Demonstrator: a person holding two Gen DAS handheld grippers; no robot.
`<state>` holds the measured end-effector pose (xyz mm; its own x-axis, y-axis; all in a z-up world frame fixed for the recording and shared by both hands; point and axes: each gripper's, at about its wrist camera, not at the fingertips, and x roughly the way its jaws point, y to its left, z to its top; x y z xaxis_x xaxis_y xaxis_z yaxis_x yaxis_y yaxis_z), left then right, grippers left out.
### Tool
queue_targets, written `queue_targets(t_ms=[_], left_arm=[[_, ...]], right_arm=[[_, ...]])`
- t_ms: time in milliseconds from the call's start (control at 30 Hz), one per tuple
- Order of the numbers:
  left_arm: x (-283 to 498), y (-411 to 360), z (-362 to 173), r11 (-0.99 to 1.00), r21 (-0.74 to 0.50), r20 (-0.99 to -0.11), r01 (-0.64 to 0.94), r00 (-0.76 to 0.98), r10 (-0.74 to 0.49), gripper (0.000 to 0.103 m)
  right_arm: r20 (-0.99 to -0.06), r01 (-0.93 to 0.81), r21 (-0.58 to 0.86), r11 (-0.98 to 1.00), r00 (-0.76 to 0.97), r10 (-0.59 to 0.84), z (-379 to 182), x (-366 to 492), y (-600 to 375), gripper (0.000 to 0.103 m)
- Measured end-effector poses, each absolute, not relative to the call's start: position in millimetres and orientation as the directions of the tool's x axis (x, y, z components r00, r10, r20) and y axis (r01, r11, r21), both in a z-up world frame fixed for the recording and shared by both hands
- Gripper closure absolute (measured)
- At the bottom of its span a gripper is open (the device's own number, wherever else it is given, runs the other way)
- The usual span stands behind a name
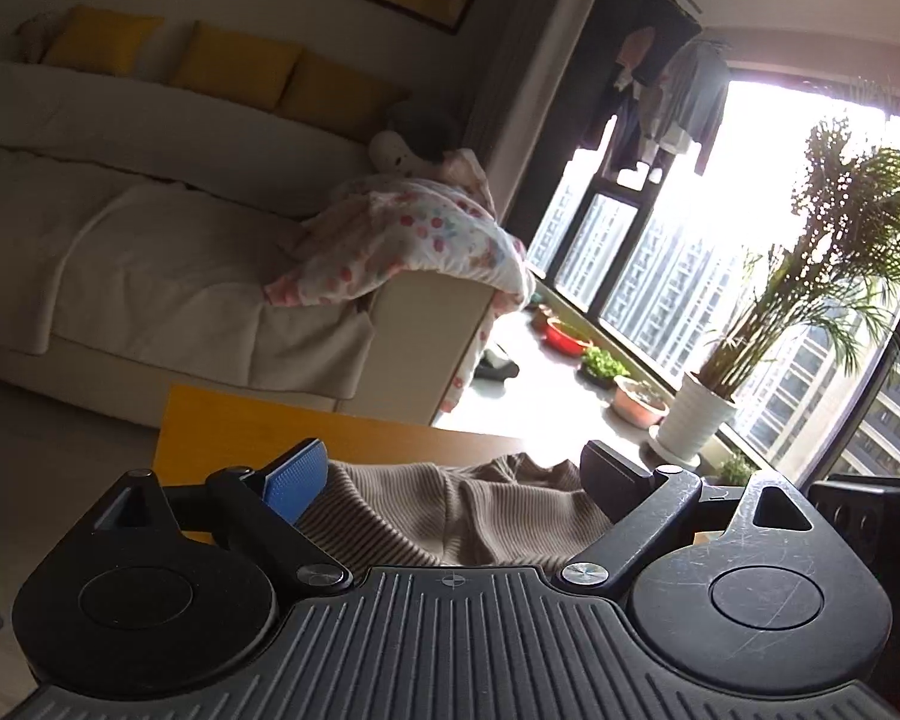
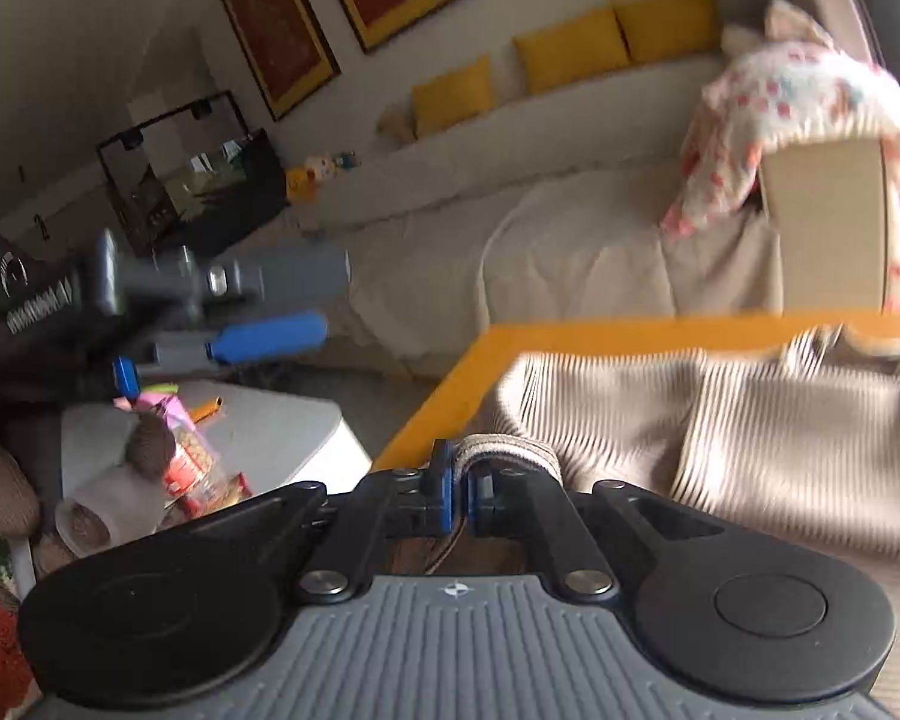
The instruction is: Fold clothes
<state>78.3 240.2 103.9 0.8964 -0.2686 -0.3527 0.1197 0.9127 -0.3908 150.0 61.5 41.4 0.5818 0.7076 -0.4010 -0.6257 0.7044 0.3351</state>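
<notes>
Left wrist view: the left gripper (image 1: 453, 468) has its jaws spread wide, holding nothing; the blue pad (image 1: 294, 483) stands on one side and a black finger on the other, with the sweater (image 1: 450, 510) lying rumpled between and below them; the sweater rests on the yellow bench (image 1: 240, 432), near its far edge; whether the fingers touch the cloth cannot be told from this angle; beyond are a sofa (image 1: 150, 252) and a window.

Right wrist view: the right gripper (image 2: 465, 489) has its jaws drawn close on a ribbed band of the sweater (image 2: 720, 420), seemingly a cuff or hem, though motion blur leaves that uncertain; the band loops over the fingertips; the bulk of the garment spreads to the right across the bench (image 2: 450, 390), within its yellow border; the left gripper (image 2: 258, 342) shows to the left, off the bench edge, well apart from the cloth in this view.

Handling, as judged: the knit is soft, light and limp, with no stiffness to hold a shape; it will sag and stretch under its own weight if lifted by one point; the ribbed surface should give fair grip and is unlikely to slip; it is not fragile, but loose loops could snag on the pads. Best holds are the firm edges: cuff, hem or shoulder seam, taken at two spaced points so the fold falls straight.
</notes>
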Motion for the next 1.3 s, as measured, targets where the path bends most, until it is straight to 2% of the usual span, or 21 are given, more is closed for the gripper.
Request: queue_targets(t_ms=[100, 200, 367, 467, 567, 700, 767, 867, 933, 1033, 1100, 1133, 1233, 1300], left_arm=[[87.4, 235.0, 102.3, 0.909, -0.39, -0.367, 0.145, 0.882, -0.298, 0.005], [109.5, 209.5, 84.9, 0.912, -0.365, -0.43, 0.187, 0.835, -0.344, 0.005], [154.9, 149.5, 46.4, 0.952, -0.19, -0.562, 0.239, 0.769, -0.305, 0.005], [178.1, 132.0, 26.4, 0.974, -0.073, -0.613, 0.216, 0.76, -0.215, 0.005], [183.9, 136.8, 17.6, 0.985, -0.012, -0.64, 0.174, 0.755, -0.141, 0.006], [178.8, 152.9, 14.6, 0.989, 0.016, -0.66, 0.15, 0.745, -0.102, 0.005], [173.6, 158.0, 21.8, 0.986, 0.009, -0.657, 0.164, 0.744, -0.118, 0.006], [164.3, 161.4, 41.3, 0.973, -0.044, -0.621, 0.226, 0.757, -0.204, 0.006], [159.8, 156.4, 57.2, 0.951, -0.118, -0.559, 0.285, 0.772, -0.301, 0.005], [161.3, 138.3, 68.9, 0.912, -0.205, -0.463, 0.356, 0.785, -0.411, 0.002], [169.5, 120.4, 60.4, 0.903, -0.214, -0.422, 0.371, 0.799, -0.429, 0.002], [173.9, 112.2, 53.9, 0.904, -0.214, -0.409, 0.372, 0.806, -0.428, 0.002], [188.4, 97.1, 24.1, 0.91, -0.209, -0.415, 0.357, 0.811, -0.413, 0.002], [193.7, 99.8, 4.5, 0.922, -0.22, -0.452, 0.319, 0.804, -0.386, 0.003]], right_arm=[[-0.314, -0.59, 0.249, 0.768, 0.701, 0.64, 89.5, 159.6, 18.1, 0.099], [-0.295, -0.52, 0.2, 0.83, 0.776, 0.557, 111.4, 168.2, -17.4, 0.099], [-0.293, -0.417, 0.146, 0.897, 0.848, 0.442, 125.9, 183.4, -64.0, 0.099], [-0.327, -0.375, 0.141, 0.917, 0.856, 0.4, 114.3, 194.2, -85.2, 0.099], [-0.409, -0.325, 0.126, 0.937, 0.844, 0.347, 83.1, 204.9, -105.0, 0.099], [-0.578, -0.25, 0.13, 0.959, 0.767, 0.279, 14.3, 229.1, -122.6, 0.099], [-0.64, -0.224, 0.122, 0.967, 0.727, 0.249, -16.3, 235.5, -124.6, 0.094], [-0.627, -0.221, 0.099, 0.97, 0.743, 0.233, -16.7, 226.0, -123.1, 0.084], [-0.595, -0.226, 0.063, 0.972, 0.773, 0.219, -6.4, 217.5, -119.7, 0.053], [-0.528, -0.238, 0.011, 0.971, 0.824, 0.208, 13.4, 202.7, -113.6, 0.042], [-0.504, -0.264, 0.069, 0.962, 0.823, 0.262, 18.3, 192.7, -112.3, 0.033], [-0.51, -0.274, 0.128, 0.953, 0.806, 0.3, 15.2, 190.8, -113.4, 0.029], [-0.519, -0.286, 0.29, 0.914, 0.755, 0.401, 3.5, 186.7, -116.7, 0.027], [-0.548, -0.25, 0.344, 0.905, 0.729, 0.41, -15.7, 191.7, -118.9, 0.027]])
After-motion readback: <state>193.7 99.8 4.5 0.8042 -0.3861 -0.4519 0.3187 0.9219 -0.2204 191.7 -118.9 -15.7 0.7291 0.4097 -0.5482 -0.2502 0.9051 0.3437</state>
